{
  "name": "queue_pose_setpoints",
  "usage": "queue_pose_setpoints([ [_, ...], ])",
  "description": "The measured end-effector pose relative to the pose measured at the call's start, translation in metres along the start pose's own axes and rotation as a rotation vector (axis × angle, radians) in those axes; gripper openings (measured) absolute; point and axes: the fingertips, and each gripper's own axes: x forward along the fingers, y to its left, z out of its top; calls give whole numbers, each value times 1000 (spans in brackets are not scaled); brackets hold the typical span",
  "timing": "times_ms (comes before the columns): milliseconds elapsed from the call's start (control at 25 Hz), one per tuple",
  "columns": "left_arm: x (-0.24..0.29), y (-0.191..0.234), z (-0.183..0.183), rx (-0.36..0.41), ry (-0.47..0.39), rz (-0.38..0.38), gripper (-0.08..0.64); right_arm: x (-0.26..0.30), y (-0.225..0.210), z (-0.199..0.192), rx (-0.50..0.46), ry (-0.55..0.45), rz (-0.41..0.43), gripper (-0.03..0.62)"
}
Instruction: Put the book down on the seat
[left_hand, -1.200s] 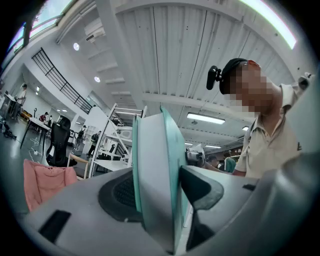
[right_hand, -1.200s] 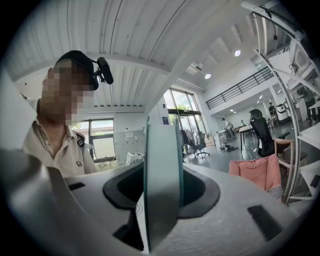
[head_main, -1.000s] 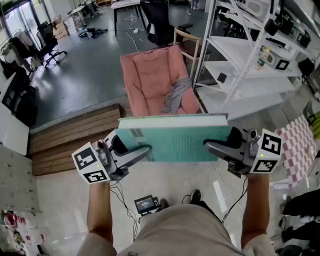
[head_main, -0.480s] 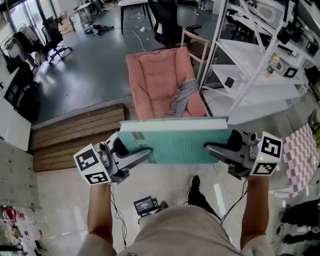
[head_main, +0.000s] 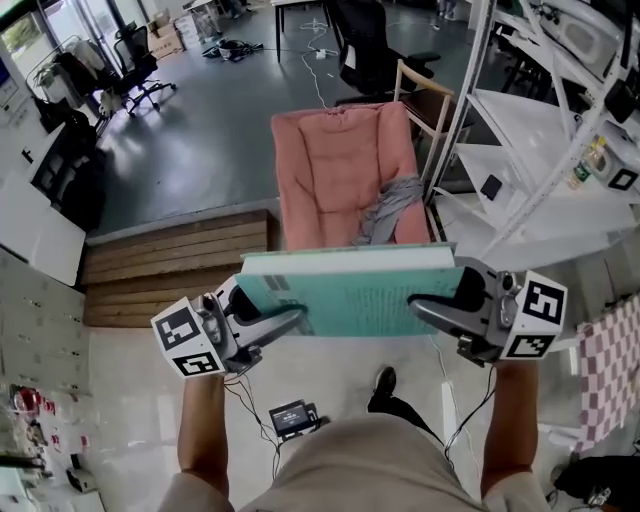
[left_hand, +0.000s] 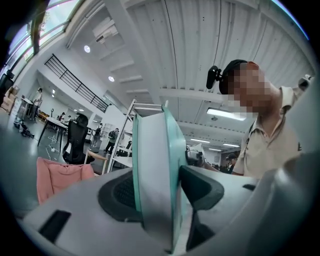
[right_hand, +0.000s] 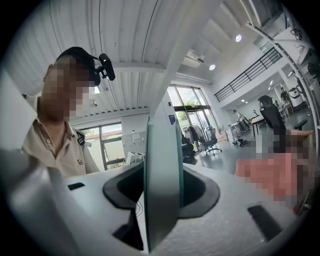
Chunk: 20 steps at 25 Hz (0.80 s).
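Note:
A teal book (head_main: 360, 290) is held flat and level in front of the person, at about waist height. My left gripper (head_main: 290, 318) is shut on its left edge and my right gripper (head_main: 425, 305) is shut on its right edge. In the left gripper view the book (left_hand: 155, 170) stands edge-on between the two dark pads, and the right gripper view shows the book (right_hand: 162, 185) the same way. The seat, a pink padded chair (head_main: 335, 170), stands just beyond the book, with a grey cloth (head_main: 392, 208) lying on its right side.
A low wooden step (head_main: 170, 270) lies left of the chair. White metal shelving (head_main: 540, 160) stands to the right, and a wooden chair (head_main: 425, 100) behind the pink one. A small device with cables (head_main: 293, 415) lies on the floor by the person's feet.
The person has walked forward with the book. The pink chair now lies closer and more in line with the book. Both grips are unchanged.

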Motion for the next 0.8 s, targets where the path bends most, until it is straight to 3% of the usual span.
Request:
queue_pose_setpoints([
  [360, 101, 68, 2, -23, 15, 80, 235, -42, -122, 17, 35, 3, 68, 166],
  [800, 157, 90, 8, -31, 41, 114, 235, -73, -176, 29, 53, -23, 91, 166],
])
